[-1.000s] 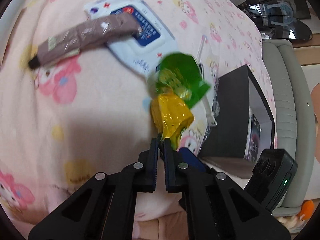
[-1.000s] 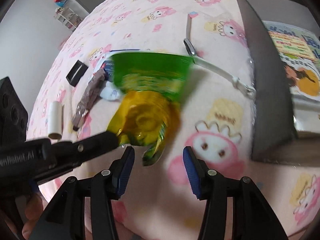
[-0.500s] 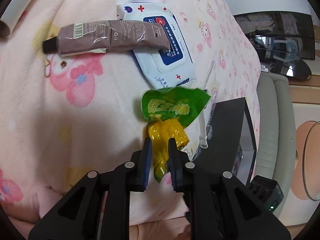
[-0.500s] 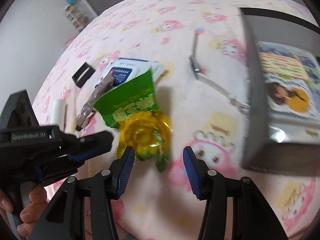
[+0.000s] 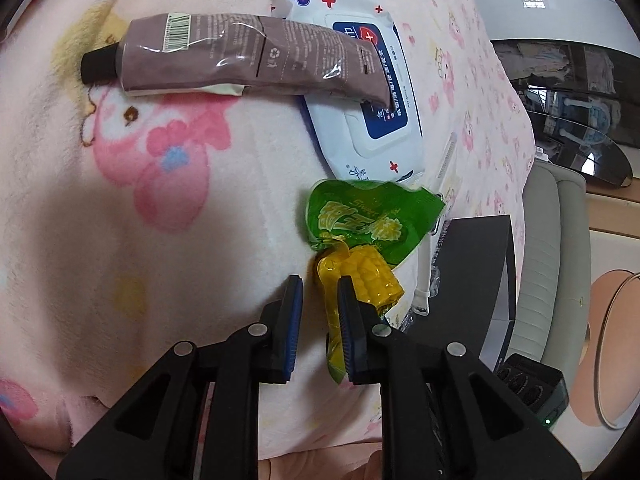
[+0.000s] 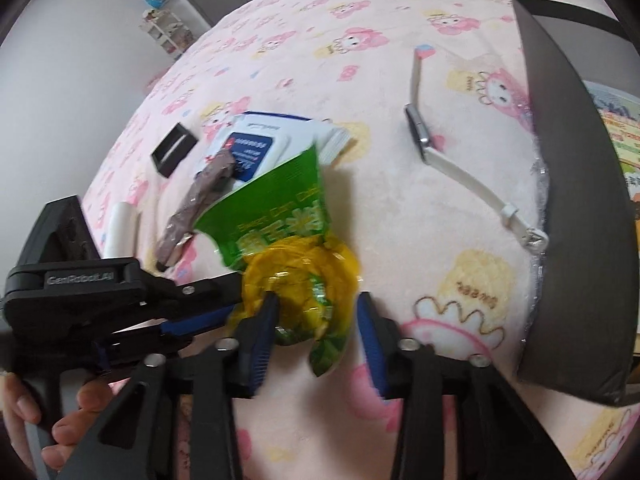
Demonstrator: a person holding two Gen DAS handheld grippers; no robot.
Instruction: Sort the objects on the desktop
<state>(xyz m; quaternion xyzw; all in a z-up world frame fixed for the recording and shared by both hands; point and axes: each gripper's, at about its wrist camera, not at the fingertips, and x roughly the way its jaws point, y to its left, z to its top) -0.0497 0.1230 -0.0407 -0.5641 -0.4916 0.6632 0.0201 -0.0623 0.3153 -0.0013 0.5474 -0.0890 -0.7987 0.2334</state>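
A green and yellow corn packet (image 5: pixel 360 220) lies on the pink cartoon blanket (image 5: pixel 140 240). Its yellow tail runs between the fingers of my left gripper (image 5: pixel 321 300), which stands slightly open, with a gap on the left side. In the right wrist view the same corn packet (image 6: pixel 280 208) has its yellow end between the fingers of my right gripper (image 6: pixel 316 308). Those jaws are closing around it, and the right pad does not visibly press on it. The left gripper (image 6: pixel 234 296) reaches the packet from the left, with a person's hand (image 6: pixel 60 420) on its handle.
A brown tube (image 5: pixel 248 52) lies across a white wipes pack (image 5: pixel 372 120) beyond the packet. A dark open box (image 6: pixel 576 220) stands to the right, with a white-strapped watch (image 6: pixel 460 168) beside it. A small black item (image 6: pixel 174 152) and a white tube (image 6: pixel 120 228) lie far left.
The packet came down from the air onto the blanket. My left jaws went from shut on its tail to slightly apart. My right jaws have narrowed around its yellow end.
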